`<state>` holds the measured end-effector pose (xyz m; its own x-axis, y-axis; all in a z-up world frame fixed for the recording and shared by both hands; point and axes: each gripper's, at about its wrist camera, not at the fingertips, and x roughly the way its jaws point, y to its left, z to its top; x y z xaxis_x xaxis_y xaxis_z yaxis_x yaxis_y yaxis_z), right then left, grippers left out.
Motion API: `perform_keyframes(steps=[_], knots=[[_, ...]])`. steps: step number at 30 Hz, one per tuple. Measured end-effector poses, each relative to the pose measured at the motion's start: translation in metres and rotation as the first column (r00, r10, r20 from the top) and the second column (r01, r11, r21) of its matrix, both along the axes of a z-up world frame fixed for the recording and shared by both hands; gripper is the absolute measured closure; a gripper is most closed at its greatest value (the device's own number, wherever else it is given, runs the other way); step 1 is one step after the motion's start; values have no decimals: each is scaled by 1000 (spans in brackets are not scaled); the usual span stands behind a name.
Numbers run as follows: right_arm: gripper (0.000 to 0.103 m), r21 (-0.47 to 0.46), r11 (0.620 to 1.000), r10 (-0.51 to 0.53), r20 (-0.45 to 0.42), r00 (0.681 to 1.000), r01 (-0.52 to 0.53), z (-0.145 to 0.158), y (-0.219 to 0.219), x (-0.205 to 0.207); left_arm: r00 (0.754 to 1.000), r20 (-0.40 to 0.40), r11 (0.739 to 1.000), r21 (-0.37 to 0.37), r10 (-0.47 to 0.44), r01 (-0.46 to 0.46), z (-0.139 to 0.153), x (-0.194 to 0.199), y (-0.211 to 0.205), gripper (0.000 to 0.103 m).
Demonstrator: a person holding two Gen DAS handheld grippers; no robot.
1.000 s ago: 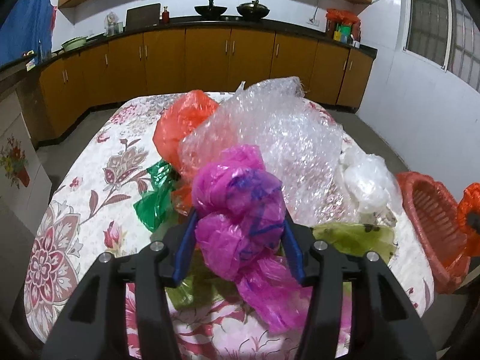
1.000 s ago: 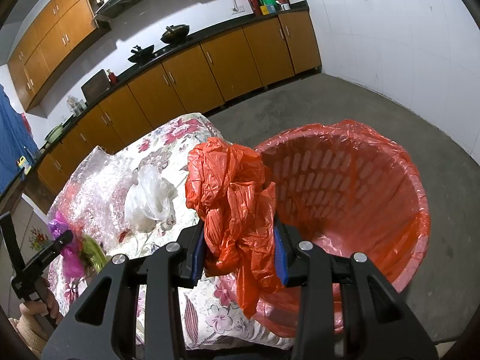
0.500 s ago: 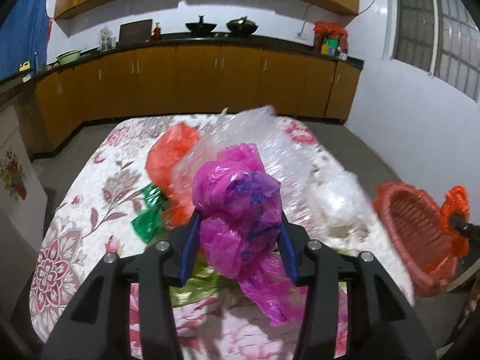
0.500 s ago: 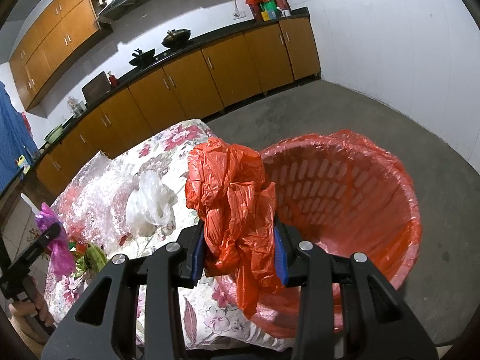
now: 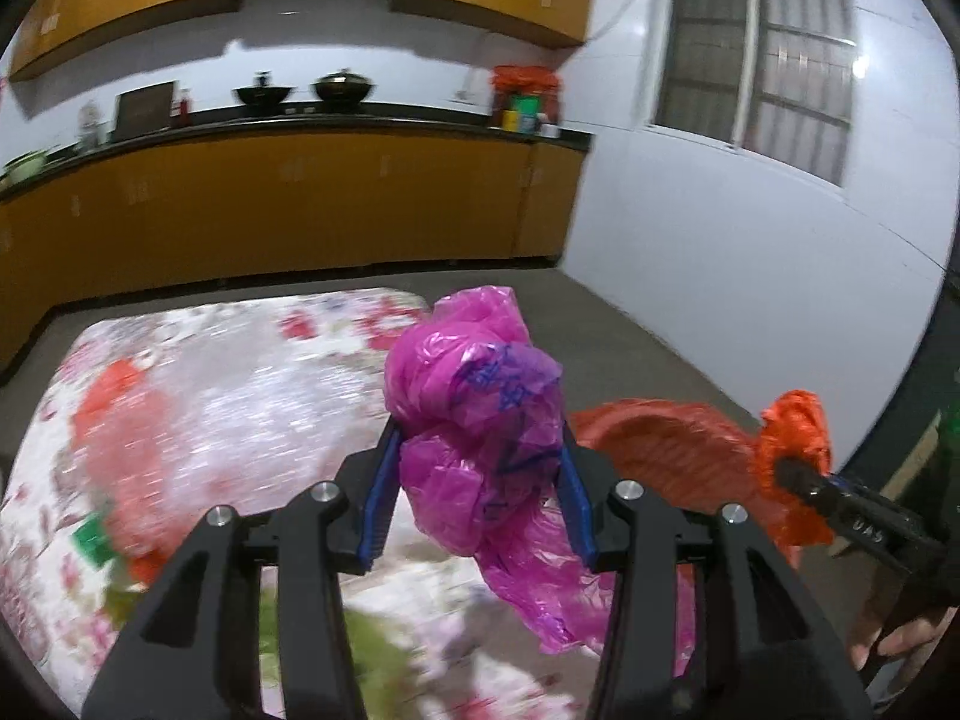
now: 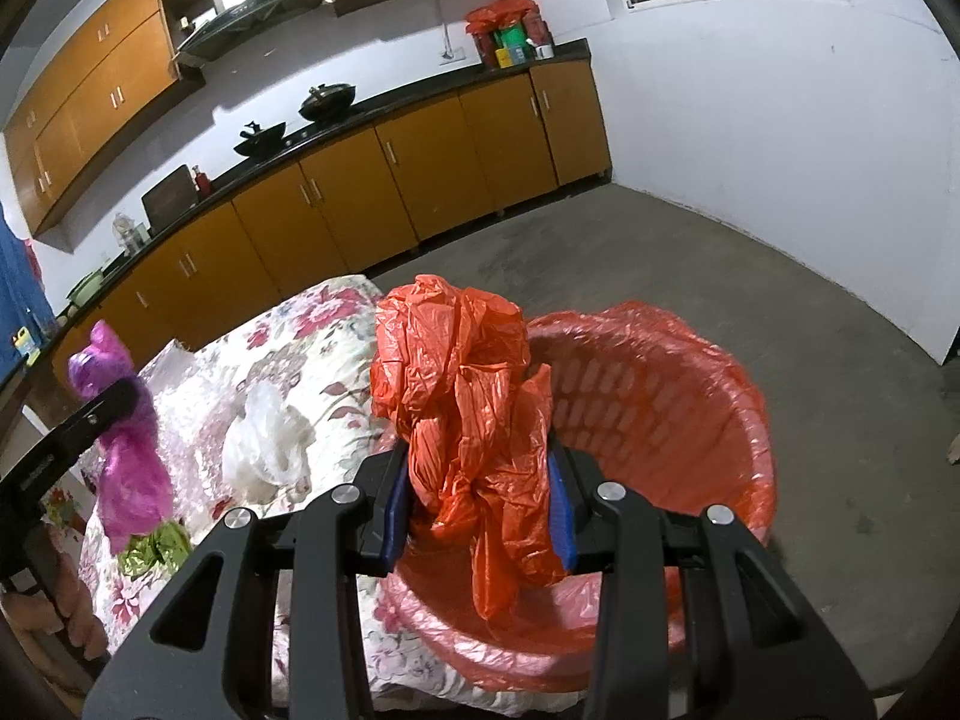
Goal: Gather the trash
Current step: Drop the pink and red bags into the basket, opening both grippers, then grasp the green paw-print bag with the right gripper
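My left gripper [image 5: 477, 492] is shut on a crumpled magenta plastic bag [image 5: 474, 420] and holds it above the floral table [image 5: 240, 348]; it also shows in the right wrist view [image 6: 123, 462]. My right gripper [image 6: 480, 498] is shut on a crumpled orange plastic bag [image 6: 462, 396] and holds it over the near rim of the red basket [image 6: 690, 396], which is lined with a red bag and stands beside the table. The orange bag also shows at the right of the left wrist view [image 5: 795, 438], past the basket [image 5: 660, 450].
On the table lie a sheet of bubble wrap [image 5: 240, 420], a white bag [image 6: 264, 438], a green bag [image 6: 153, 546] and orange and green scraps [image 5: 108, 396]. Brown kitchen cabinets [image 6: 420, 180] line the far wall. A grey floor [image 6: 780, 300] surrounds the basket.
My left gripper has lifted the magenta bag off the pile and swung it to the right toward the basket. My right gripper has stayed over the basket with the orange bag.
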<state>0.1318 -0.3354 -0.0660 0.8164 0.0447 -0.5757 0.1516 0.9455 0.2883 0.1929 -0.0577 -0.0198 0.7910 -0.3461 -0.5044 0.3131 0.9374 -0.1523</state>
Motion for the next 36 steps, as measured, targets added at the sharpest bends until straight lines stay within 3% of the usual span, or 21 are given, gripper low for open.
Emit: perform_keyframes(steps=[7, 17, 21, 26, 36], knots=[[65, 11, 999, -47, 17, 999, 47, 5, -19, -2, 991, -12, 991, 19, -131, 131, -8, 11, -60, 57], [65, 29, 996, -82, 28, 996, 81, 8, -35, 0, 976, -37, 977, 14, -214, 214, -16, 20, -101, 56], [64, 44, 996, -85, 37, 996, 83, 10, -41, 3, 971, -53, 973, 4, -231, 232, -22, 25, -114, 54], [47, 69, 993, -101, 58, 993, 97, 15, -52, 5, 967, -81, 970, -1, -242, 243, -33, 30, -124, 42], [46, 48, 991, -126, 53, 991, 123, 11, -55, -6, 975, -110, 980, 10, -194, 196, -44, 27, -111, 35]])
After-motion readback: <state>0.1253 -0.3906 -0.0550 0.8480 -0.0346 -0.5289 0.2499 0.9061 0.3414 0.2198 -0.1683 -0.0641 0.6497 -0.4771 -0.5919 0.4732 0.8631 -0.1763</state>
